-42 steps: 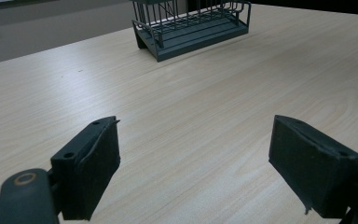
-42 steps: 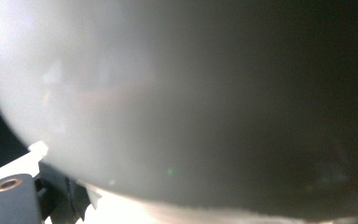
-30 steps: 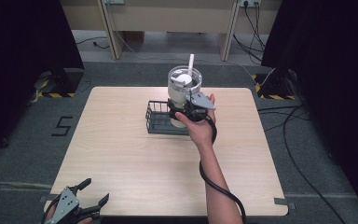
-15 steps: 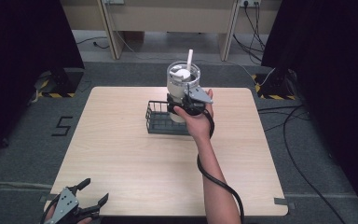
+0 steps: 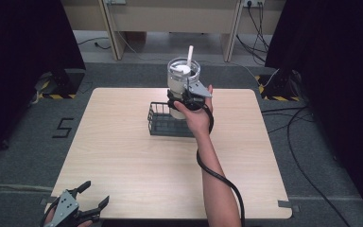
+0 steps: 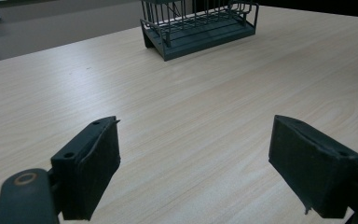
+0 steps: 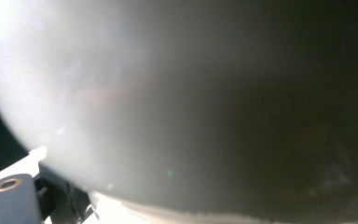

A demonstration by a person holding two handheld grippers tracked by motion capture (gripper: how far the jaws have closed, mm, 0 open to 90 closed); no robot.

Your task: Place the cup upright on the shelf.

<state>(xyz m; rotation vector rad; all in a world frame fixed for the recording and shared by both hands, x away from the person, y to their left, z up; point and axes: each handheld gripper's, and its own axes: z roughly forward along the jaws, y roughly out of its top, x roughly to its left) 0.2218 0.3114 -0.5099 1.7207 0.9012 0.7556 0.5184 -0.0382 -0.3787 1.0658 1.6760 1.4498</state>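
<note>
The right claw (image 5: 185,98) grips the upright white jar (image 5: 182,78) — held directly above the wire basket (image 5: 163,124); left claw (image 6: 193,172) wide, idle.

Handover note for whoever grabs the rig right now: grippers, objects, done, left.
Right gripper: shut on the white container, held in the air above the wire basket; a white stick stands in the container.
Left gripper: open and idle at the table's near left edge.
Done: container gripped and clear of the basket.
Left: probably set it down somewhere on the table; the spot can't be told.
</note>
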